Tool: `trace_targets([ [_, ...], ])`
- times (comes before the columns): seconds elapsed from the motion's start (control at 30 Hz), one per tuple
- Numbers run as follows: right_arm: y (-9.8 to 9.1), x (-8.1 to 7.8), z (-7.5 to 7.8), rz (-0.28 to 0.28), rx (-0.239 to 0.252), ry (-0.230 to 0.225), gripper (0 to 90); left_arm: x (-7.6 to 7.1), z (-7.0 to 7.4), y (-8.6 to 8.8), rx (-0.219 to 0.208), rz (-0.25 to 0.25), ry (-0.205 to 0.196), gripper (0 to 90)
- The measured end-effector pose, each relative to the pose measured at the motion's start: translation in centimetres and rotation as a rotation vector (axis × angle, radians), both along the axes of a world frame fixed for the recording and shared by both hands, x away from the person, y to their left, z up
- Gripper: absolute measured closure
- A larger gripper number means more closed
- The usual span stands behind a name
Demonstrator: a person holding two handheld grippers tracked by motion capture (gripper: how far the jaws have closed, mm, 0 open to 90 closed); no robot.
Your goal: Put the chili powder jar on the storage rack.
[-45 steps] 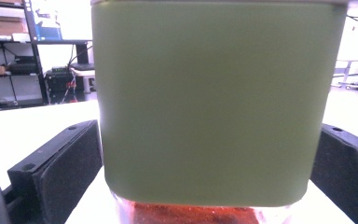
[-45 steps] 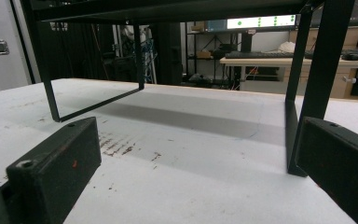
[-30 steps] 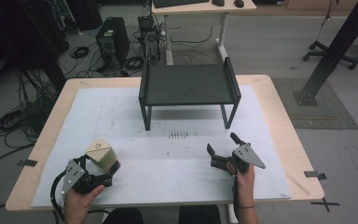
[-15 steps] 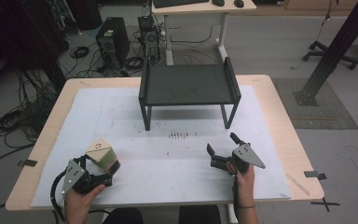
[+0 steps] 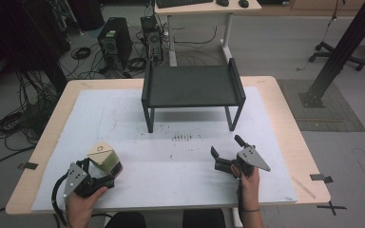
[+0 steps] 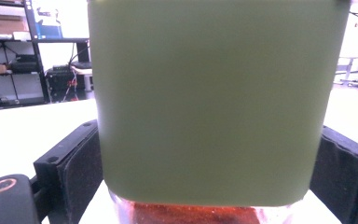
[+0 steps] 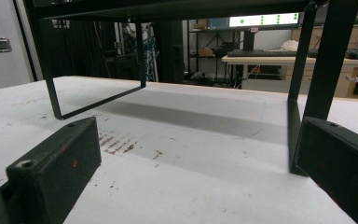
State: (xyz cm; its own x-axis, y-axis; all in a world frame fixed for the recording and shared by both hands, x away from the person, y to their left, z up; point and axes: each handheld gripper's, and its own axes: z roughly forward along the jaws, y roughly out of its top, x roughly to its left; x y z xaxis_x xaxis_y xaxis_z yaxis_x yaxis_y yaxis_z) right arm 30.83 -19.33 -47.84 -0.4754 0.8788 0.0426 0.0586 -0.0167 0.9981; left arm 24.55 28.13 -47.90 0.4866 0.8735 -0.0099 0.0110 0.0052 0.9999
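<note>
Near the worktop point(image 5: 285, 118) front edge, left tongs point(image 5: 105, 173) are clamped on a green-lidded jar point(image 5: 103, 158), ready for lifting; right tongs point(image 5: 225, 153) rest apart, facing the black shelf point(image 5: 190, 85).

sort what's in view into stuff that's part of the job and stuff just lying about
Part of the job:
- jar, green lid, between left gripper fingers
- right gripper, open
- black shelf

Lying about:
- computer tower and cables on floor
- far desk

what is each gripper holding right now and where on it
The left gripper holds the jar by the sides of its green lid, one jaw on each. The right gripper is open and holds nothing.
</note>
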Motion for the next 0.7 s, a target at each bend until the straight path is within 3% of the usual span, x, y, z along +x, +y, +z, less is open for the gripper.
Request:
trace_targets([
  [0.7, 0.02, 0.03, 0.01, 0.0, -0.006, 0.002, 0.0, -0.02, -0.01, 0.06, -0.005, -0.007, 0.003, 24.1],
])
